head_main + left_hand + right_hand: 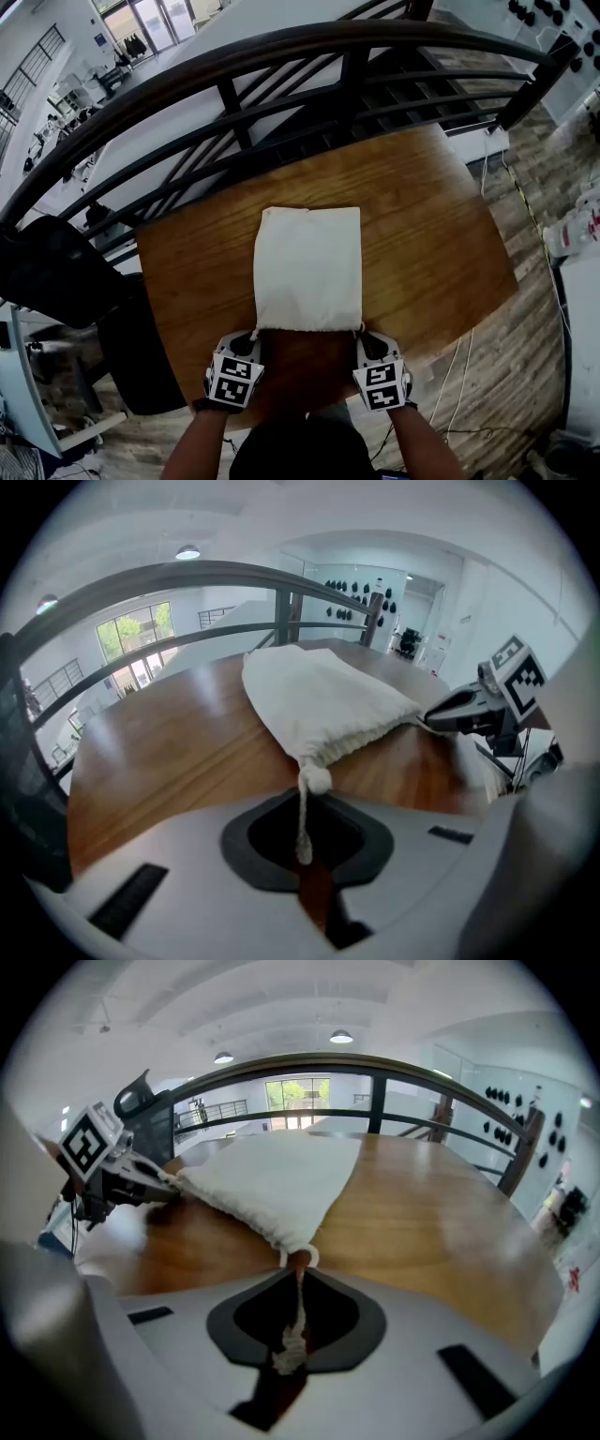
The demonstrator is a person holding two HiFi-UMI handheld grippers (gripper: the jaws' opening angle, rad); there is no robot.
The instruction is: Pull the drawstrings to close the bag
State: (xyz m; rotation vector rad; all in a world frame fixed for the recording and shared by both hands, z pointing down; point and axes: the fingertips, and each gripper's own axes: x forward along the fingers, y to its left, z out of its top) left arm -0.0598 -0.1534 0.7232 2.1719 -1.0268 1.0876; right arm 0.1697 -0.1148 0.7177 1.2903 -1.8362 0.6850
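On wooden table point(422, 234) beside black railing point(281, 42) — white bag point(309, 267) | left gripper point(254, 335), right gripper point(362, 330): fingers point(375, 847) pinching drawstrings point(302, 825).

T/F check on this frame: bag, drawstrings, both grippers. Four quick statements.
1. The white bag lies flat on the wooden table. True.
2. The left gripper is open and empty. False: it is shut on the left drawstring.
3. The right gripper is shut on the right drawstring. True.
4. The bag's mouth is at its far end, away from the grippers. False: it is at the near end, by both grippers.
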